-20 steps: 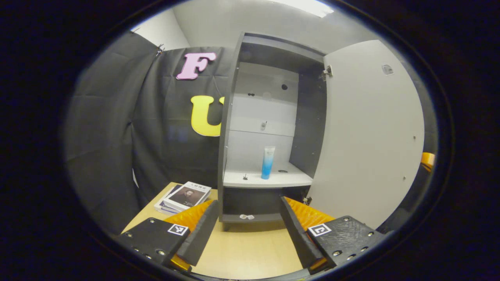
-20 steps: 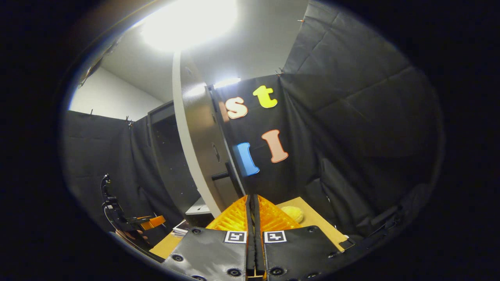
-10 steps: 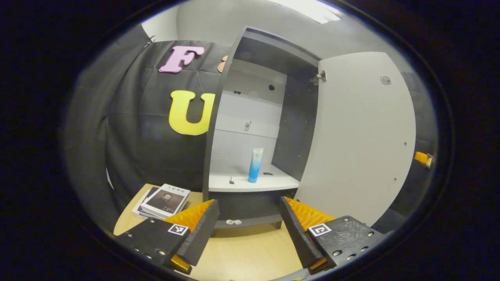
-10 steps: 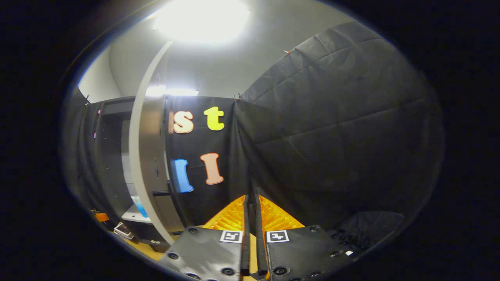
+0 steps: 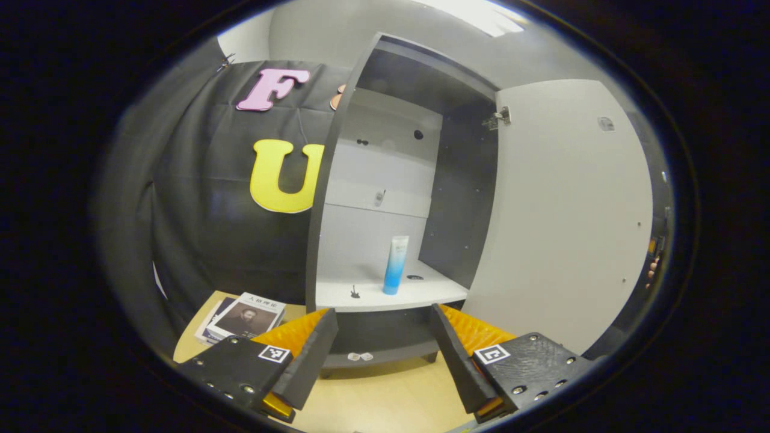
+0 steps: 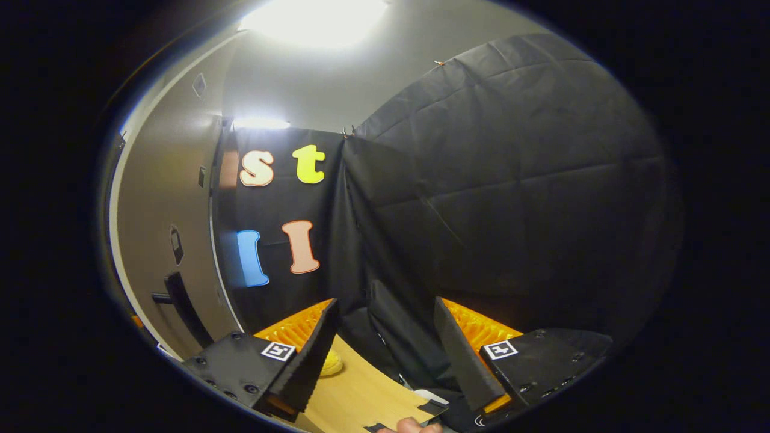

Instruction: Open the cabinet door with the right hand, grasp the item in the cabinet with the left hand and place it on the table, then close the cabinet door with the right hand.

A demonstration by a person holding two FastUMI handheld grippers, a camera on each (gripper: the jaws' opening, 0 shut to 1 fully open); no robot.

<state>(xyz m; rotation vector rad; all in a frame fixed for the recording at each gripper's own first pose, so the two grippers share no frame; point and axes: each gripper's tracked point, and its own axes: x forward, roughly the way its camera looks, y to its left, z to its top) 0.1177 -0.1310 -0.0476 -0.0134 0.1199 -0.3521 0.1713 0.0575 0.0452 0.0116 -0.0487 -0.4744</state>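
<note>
With the cabinet door (image 5: 565, 210) swung wide, the left gripper (image 5: 382, 349) (fingers spread, empty) should advance straight to the upright blue tube (image 5: 396, 264).

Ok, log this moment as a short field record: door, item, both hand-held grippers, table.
cabinet door: swung wide open, hinged on the cabinet's right side
blue tube: standing upright on the white shelf inside the cabinet, untouched
left hand-held gripper: open, empty, aimed at the cabinet, short of the shelf
right hand-held gripper: open, holding nothing, door handle off to its left
books: stacked on the wooden table, left of the cabinet
</note>
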